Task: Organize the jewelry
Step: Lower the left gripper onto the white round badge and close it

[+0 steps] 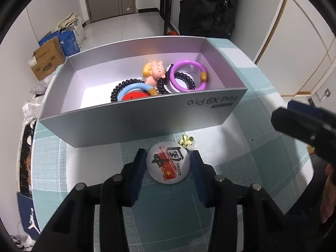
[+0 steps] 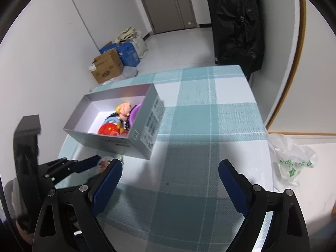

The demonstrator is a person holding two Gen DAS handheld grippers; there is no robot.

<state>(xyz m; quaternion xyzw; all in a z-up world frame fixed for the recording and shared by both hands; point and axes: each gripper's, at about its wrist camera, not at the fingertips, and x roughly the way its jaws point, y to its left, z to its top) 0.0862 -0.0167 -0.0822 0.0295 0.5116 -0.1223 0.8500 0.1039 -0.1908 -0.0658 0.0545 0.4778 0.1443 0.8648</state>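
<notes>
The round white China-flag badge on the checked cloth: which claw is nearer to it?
Left. The left claw straddles the round white China-flag badge, one finger on either side. The right claw hangs open over bare checked tablecloth, off to the badge's right.

White walls point(image 2: 52, 42) and pale glossy floor tiles point(image 2: 178, 44) surround a bench under a teal-and-white plaid cloth point(image 2: 199, 109), with grey-brown doors point(image 2: 168, 2) at the far end, cardboard and blue boxes point(image 2: 109, 65) against the wall, a black bag point(image 2: 237, 21) hanging nearby, lighting even.
</notes>
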